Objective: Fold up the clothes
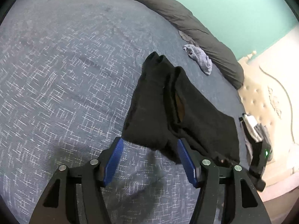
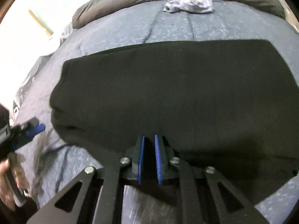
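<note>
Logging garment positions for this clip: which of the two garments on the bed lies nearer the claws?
The black garment, spread right at both claws. The pale grey garment lies crumpled farther off, beside the dark duvet.

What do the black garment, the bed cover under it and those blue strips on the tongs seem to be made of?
The black folded garment looks like soft matte knit, maybe fleece or cotton: no sheen, rounded folds. The blue-grey bed cover seems a woven textile, with a white crosshatch thread pattern and shallow creases. The blue ribbed pads on the left tongs look like rubber or moulded plastic; fine ridges show, but I can't tell which.
</note>
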Tool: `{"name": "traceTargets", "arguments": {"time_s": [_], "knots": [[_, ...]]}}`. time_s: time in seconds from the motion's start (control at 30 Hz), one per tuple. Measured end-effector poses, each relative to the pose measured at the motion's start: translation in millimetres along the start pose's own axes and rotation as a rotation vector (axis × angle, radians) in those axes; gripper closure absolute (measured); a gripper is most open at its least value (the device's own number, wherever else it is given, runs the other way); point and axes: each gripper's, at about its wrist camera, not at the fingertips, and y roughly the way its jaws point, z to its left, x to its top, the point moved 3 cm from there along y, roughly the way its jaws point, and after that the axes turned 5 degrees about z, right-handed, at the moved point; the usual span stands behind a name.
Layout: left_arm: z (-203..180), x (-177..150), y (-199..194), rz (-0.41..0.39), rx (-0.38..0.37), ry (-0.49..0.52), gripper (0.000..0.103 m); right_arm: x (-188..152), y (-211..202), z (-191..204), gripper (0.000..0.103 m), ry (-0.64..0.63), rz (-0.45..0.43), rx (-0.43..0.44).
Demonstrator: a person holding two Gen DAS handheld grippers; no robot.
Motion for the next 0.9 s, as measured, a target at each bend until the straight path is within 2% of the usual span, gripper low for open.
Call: {"name": "traceTargets", "arguments": {"time_s": [0.17, 0.33, 0.67, 0.9], "knots": [[-3.2, -2.7, 10.7, 0.024, -0.029, -0.023, 0.038, 2.9, -36.4, -33.7, 0.092, 0.107, -0.111, 0.019], [-2.9, -5.5, 26.9, 0.050, -0.067, -0.077, 0.036, 5.8, -54.1, -67.0, 0.092, 0.195, -0.167, 0.030], [-12.3, -4.2, 44.0, 0.016, -0.149, -0.162, 0.036, 0.3, -67.3, -87.5, 0.092, 0.232, -0.183, 0.062], [-16.6, -1.7, 48.8, -0.014, -0.174, -0.192, 0.036, 1.9, -68.8, -94.6, 0.092, 0.249, -0.191, 0.074]]}}
